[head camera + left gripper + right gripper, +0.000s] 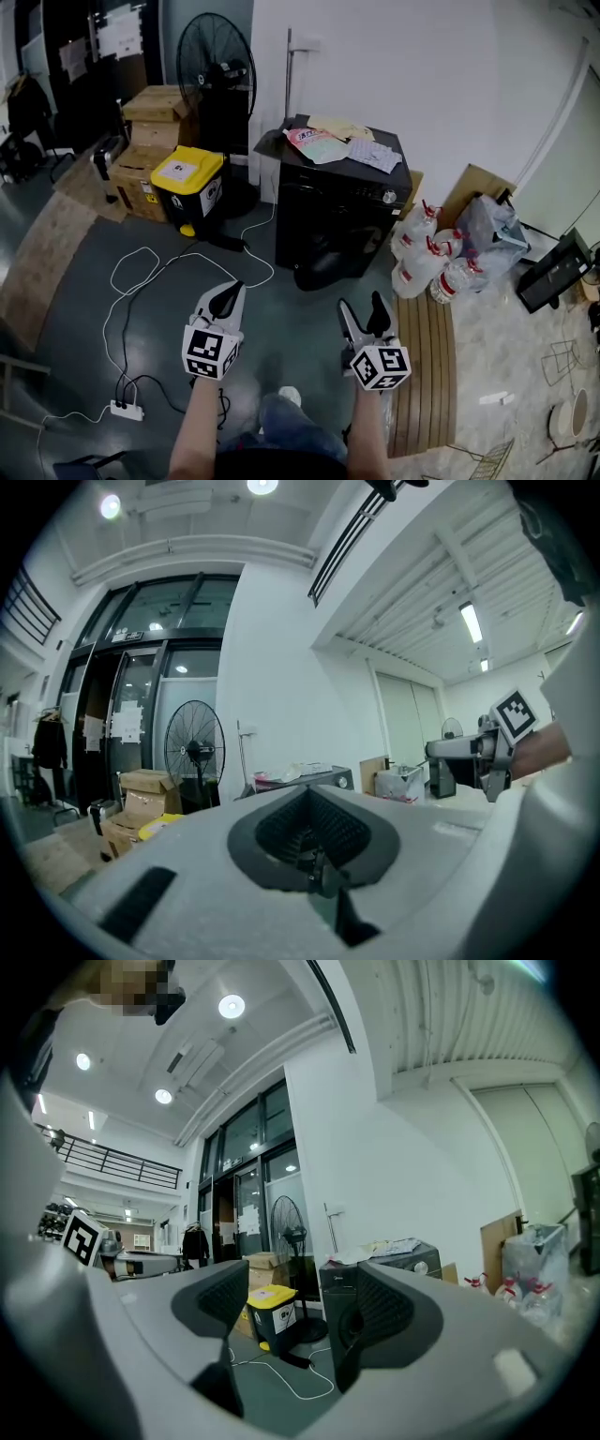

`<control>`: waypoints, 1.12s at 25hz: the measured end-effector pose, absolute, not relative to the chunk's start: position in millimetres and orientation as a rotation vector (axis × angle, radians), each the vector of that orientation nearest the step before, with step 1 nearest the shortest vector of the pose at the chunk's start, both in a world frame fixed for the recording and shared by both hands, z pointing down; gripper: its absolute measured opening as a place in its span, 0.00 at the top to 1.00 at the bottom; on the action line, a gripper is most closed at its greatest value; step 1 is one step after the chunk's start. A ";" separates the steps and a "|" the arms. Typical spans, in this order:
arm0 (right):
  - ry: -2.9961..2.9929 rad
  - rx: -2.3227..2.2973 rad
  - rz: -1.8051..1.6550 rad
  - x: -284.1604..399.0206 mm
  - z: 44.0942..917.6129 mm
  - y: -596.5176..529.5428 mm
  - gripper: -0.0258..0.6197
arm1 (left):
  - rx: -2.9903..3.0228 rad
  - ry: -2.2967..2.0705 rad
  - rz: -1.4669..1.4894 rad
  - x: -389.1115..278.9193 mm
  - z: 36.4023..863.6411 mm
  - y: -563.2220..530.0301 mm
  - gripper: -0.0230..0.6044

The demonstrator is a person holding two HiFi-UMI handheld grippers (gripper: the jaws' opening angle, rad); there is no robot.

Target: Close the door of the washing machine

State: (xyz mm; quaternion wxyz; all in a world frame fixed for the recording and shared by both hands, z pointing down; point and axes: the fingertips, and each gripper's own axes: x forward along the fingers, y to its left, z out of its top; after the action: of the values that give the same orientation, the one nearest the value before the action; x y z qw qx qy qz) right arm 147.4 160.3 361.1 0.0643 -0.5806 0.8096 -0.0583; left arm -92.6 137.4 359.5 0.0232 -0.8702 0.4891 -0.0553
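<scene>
- Head view has the black washing machine (342, 211) standing against the white wall with papers (342, 145) on top, well ahead of both claws across bare floor (281, 328).
- Its door (323, 264) looks to me like it's hanging open low at the front, a dark round bulge sticking out toward the camera. It's black on black though, so not 100% sure.
- So progress-wise I'd say basically nothing's done yet. The door isn't pushed shut and neither claw is touching the machine.
- Left claw (227, 298) is closed up tight with nothing in it. The left gripper view shows the two pads (314, 846) meeting, empty.
- Right claw (364, 314) is spread as wide as it goes, also empty. In the right gripper view the machine (405, 1262) just shows in the distance past the gap, not between the pads.
- What's left, as I read it: get up close, put a claw on the door, swing it to the front and press till it latches.
</scene>
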 end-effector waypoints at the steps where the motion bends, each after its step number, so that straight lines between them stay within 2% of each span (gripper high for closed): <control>1: 2.442 -1.757 -0.182 147.5 363.6 153.0 0.41 | -2.693 1.521 -0.177 -95.8 362.2 132.1 0.96; 8: 2.449 -1.756 -0.178 142.2 381.7 76.2 0.41 | -2.667 1.573 -0.191 -119.3 379.4 69.1 0.96; 18: 2.468 -1.793 -0.190 143.2 413.4 -115.7 0.41 | -2.645 1.615 -0.275 -145.9 406.1 -110.8 0.96; 28: 2.415 -1.908 -0.260 156.8 437.2 -265.9 0.41 | -2.735 1.518 -0.284 -124.0 417.7 -280.0 0.96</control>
State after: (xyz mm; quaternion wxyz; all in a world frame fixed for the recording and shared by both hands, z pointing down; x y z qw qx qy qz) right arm 156.8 -265.9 437.2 0.0264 -0.6174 0.7817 -0.0842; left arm -124.0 -280.0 417.7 0.0004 -0.8708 0.4832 -0.0905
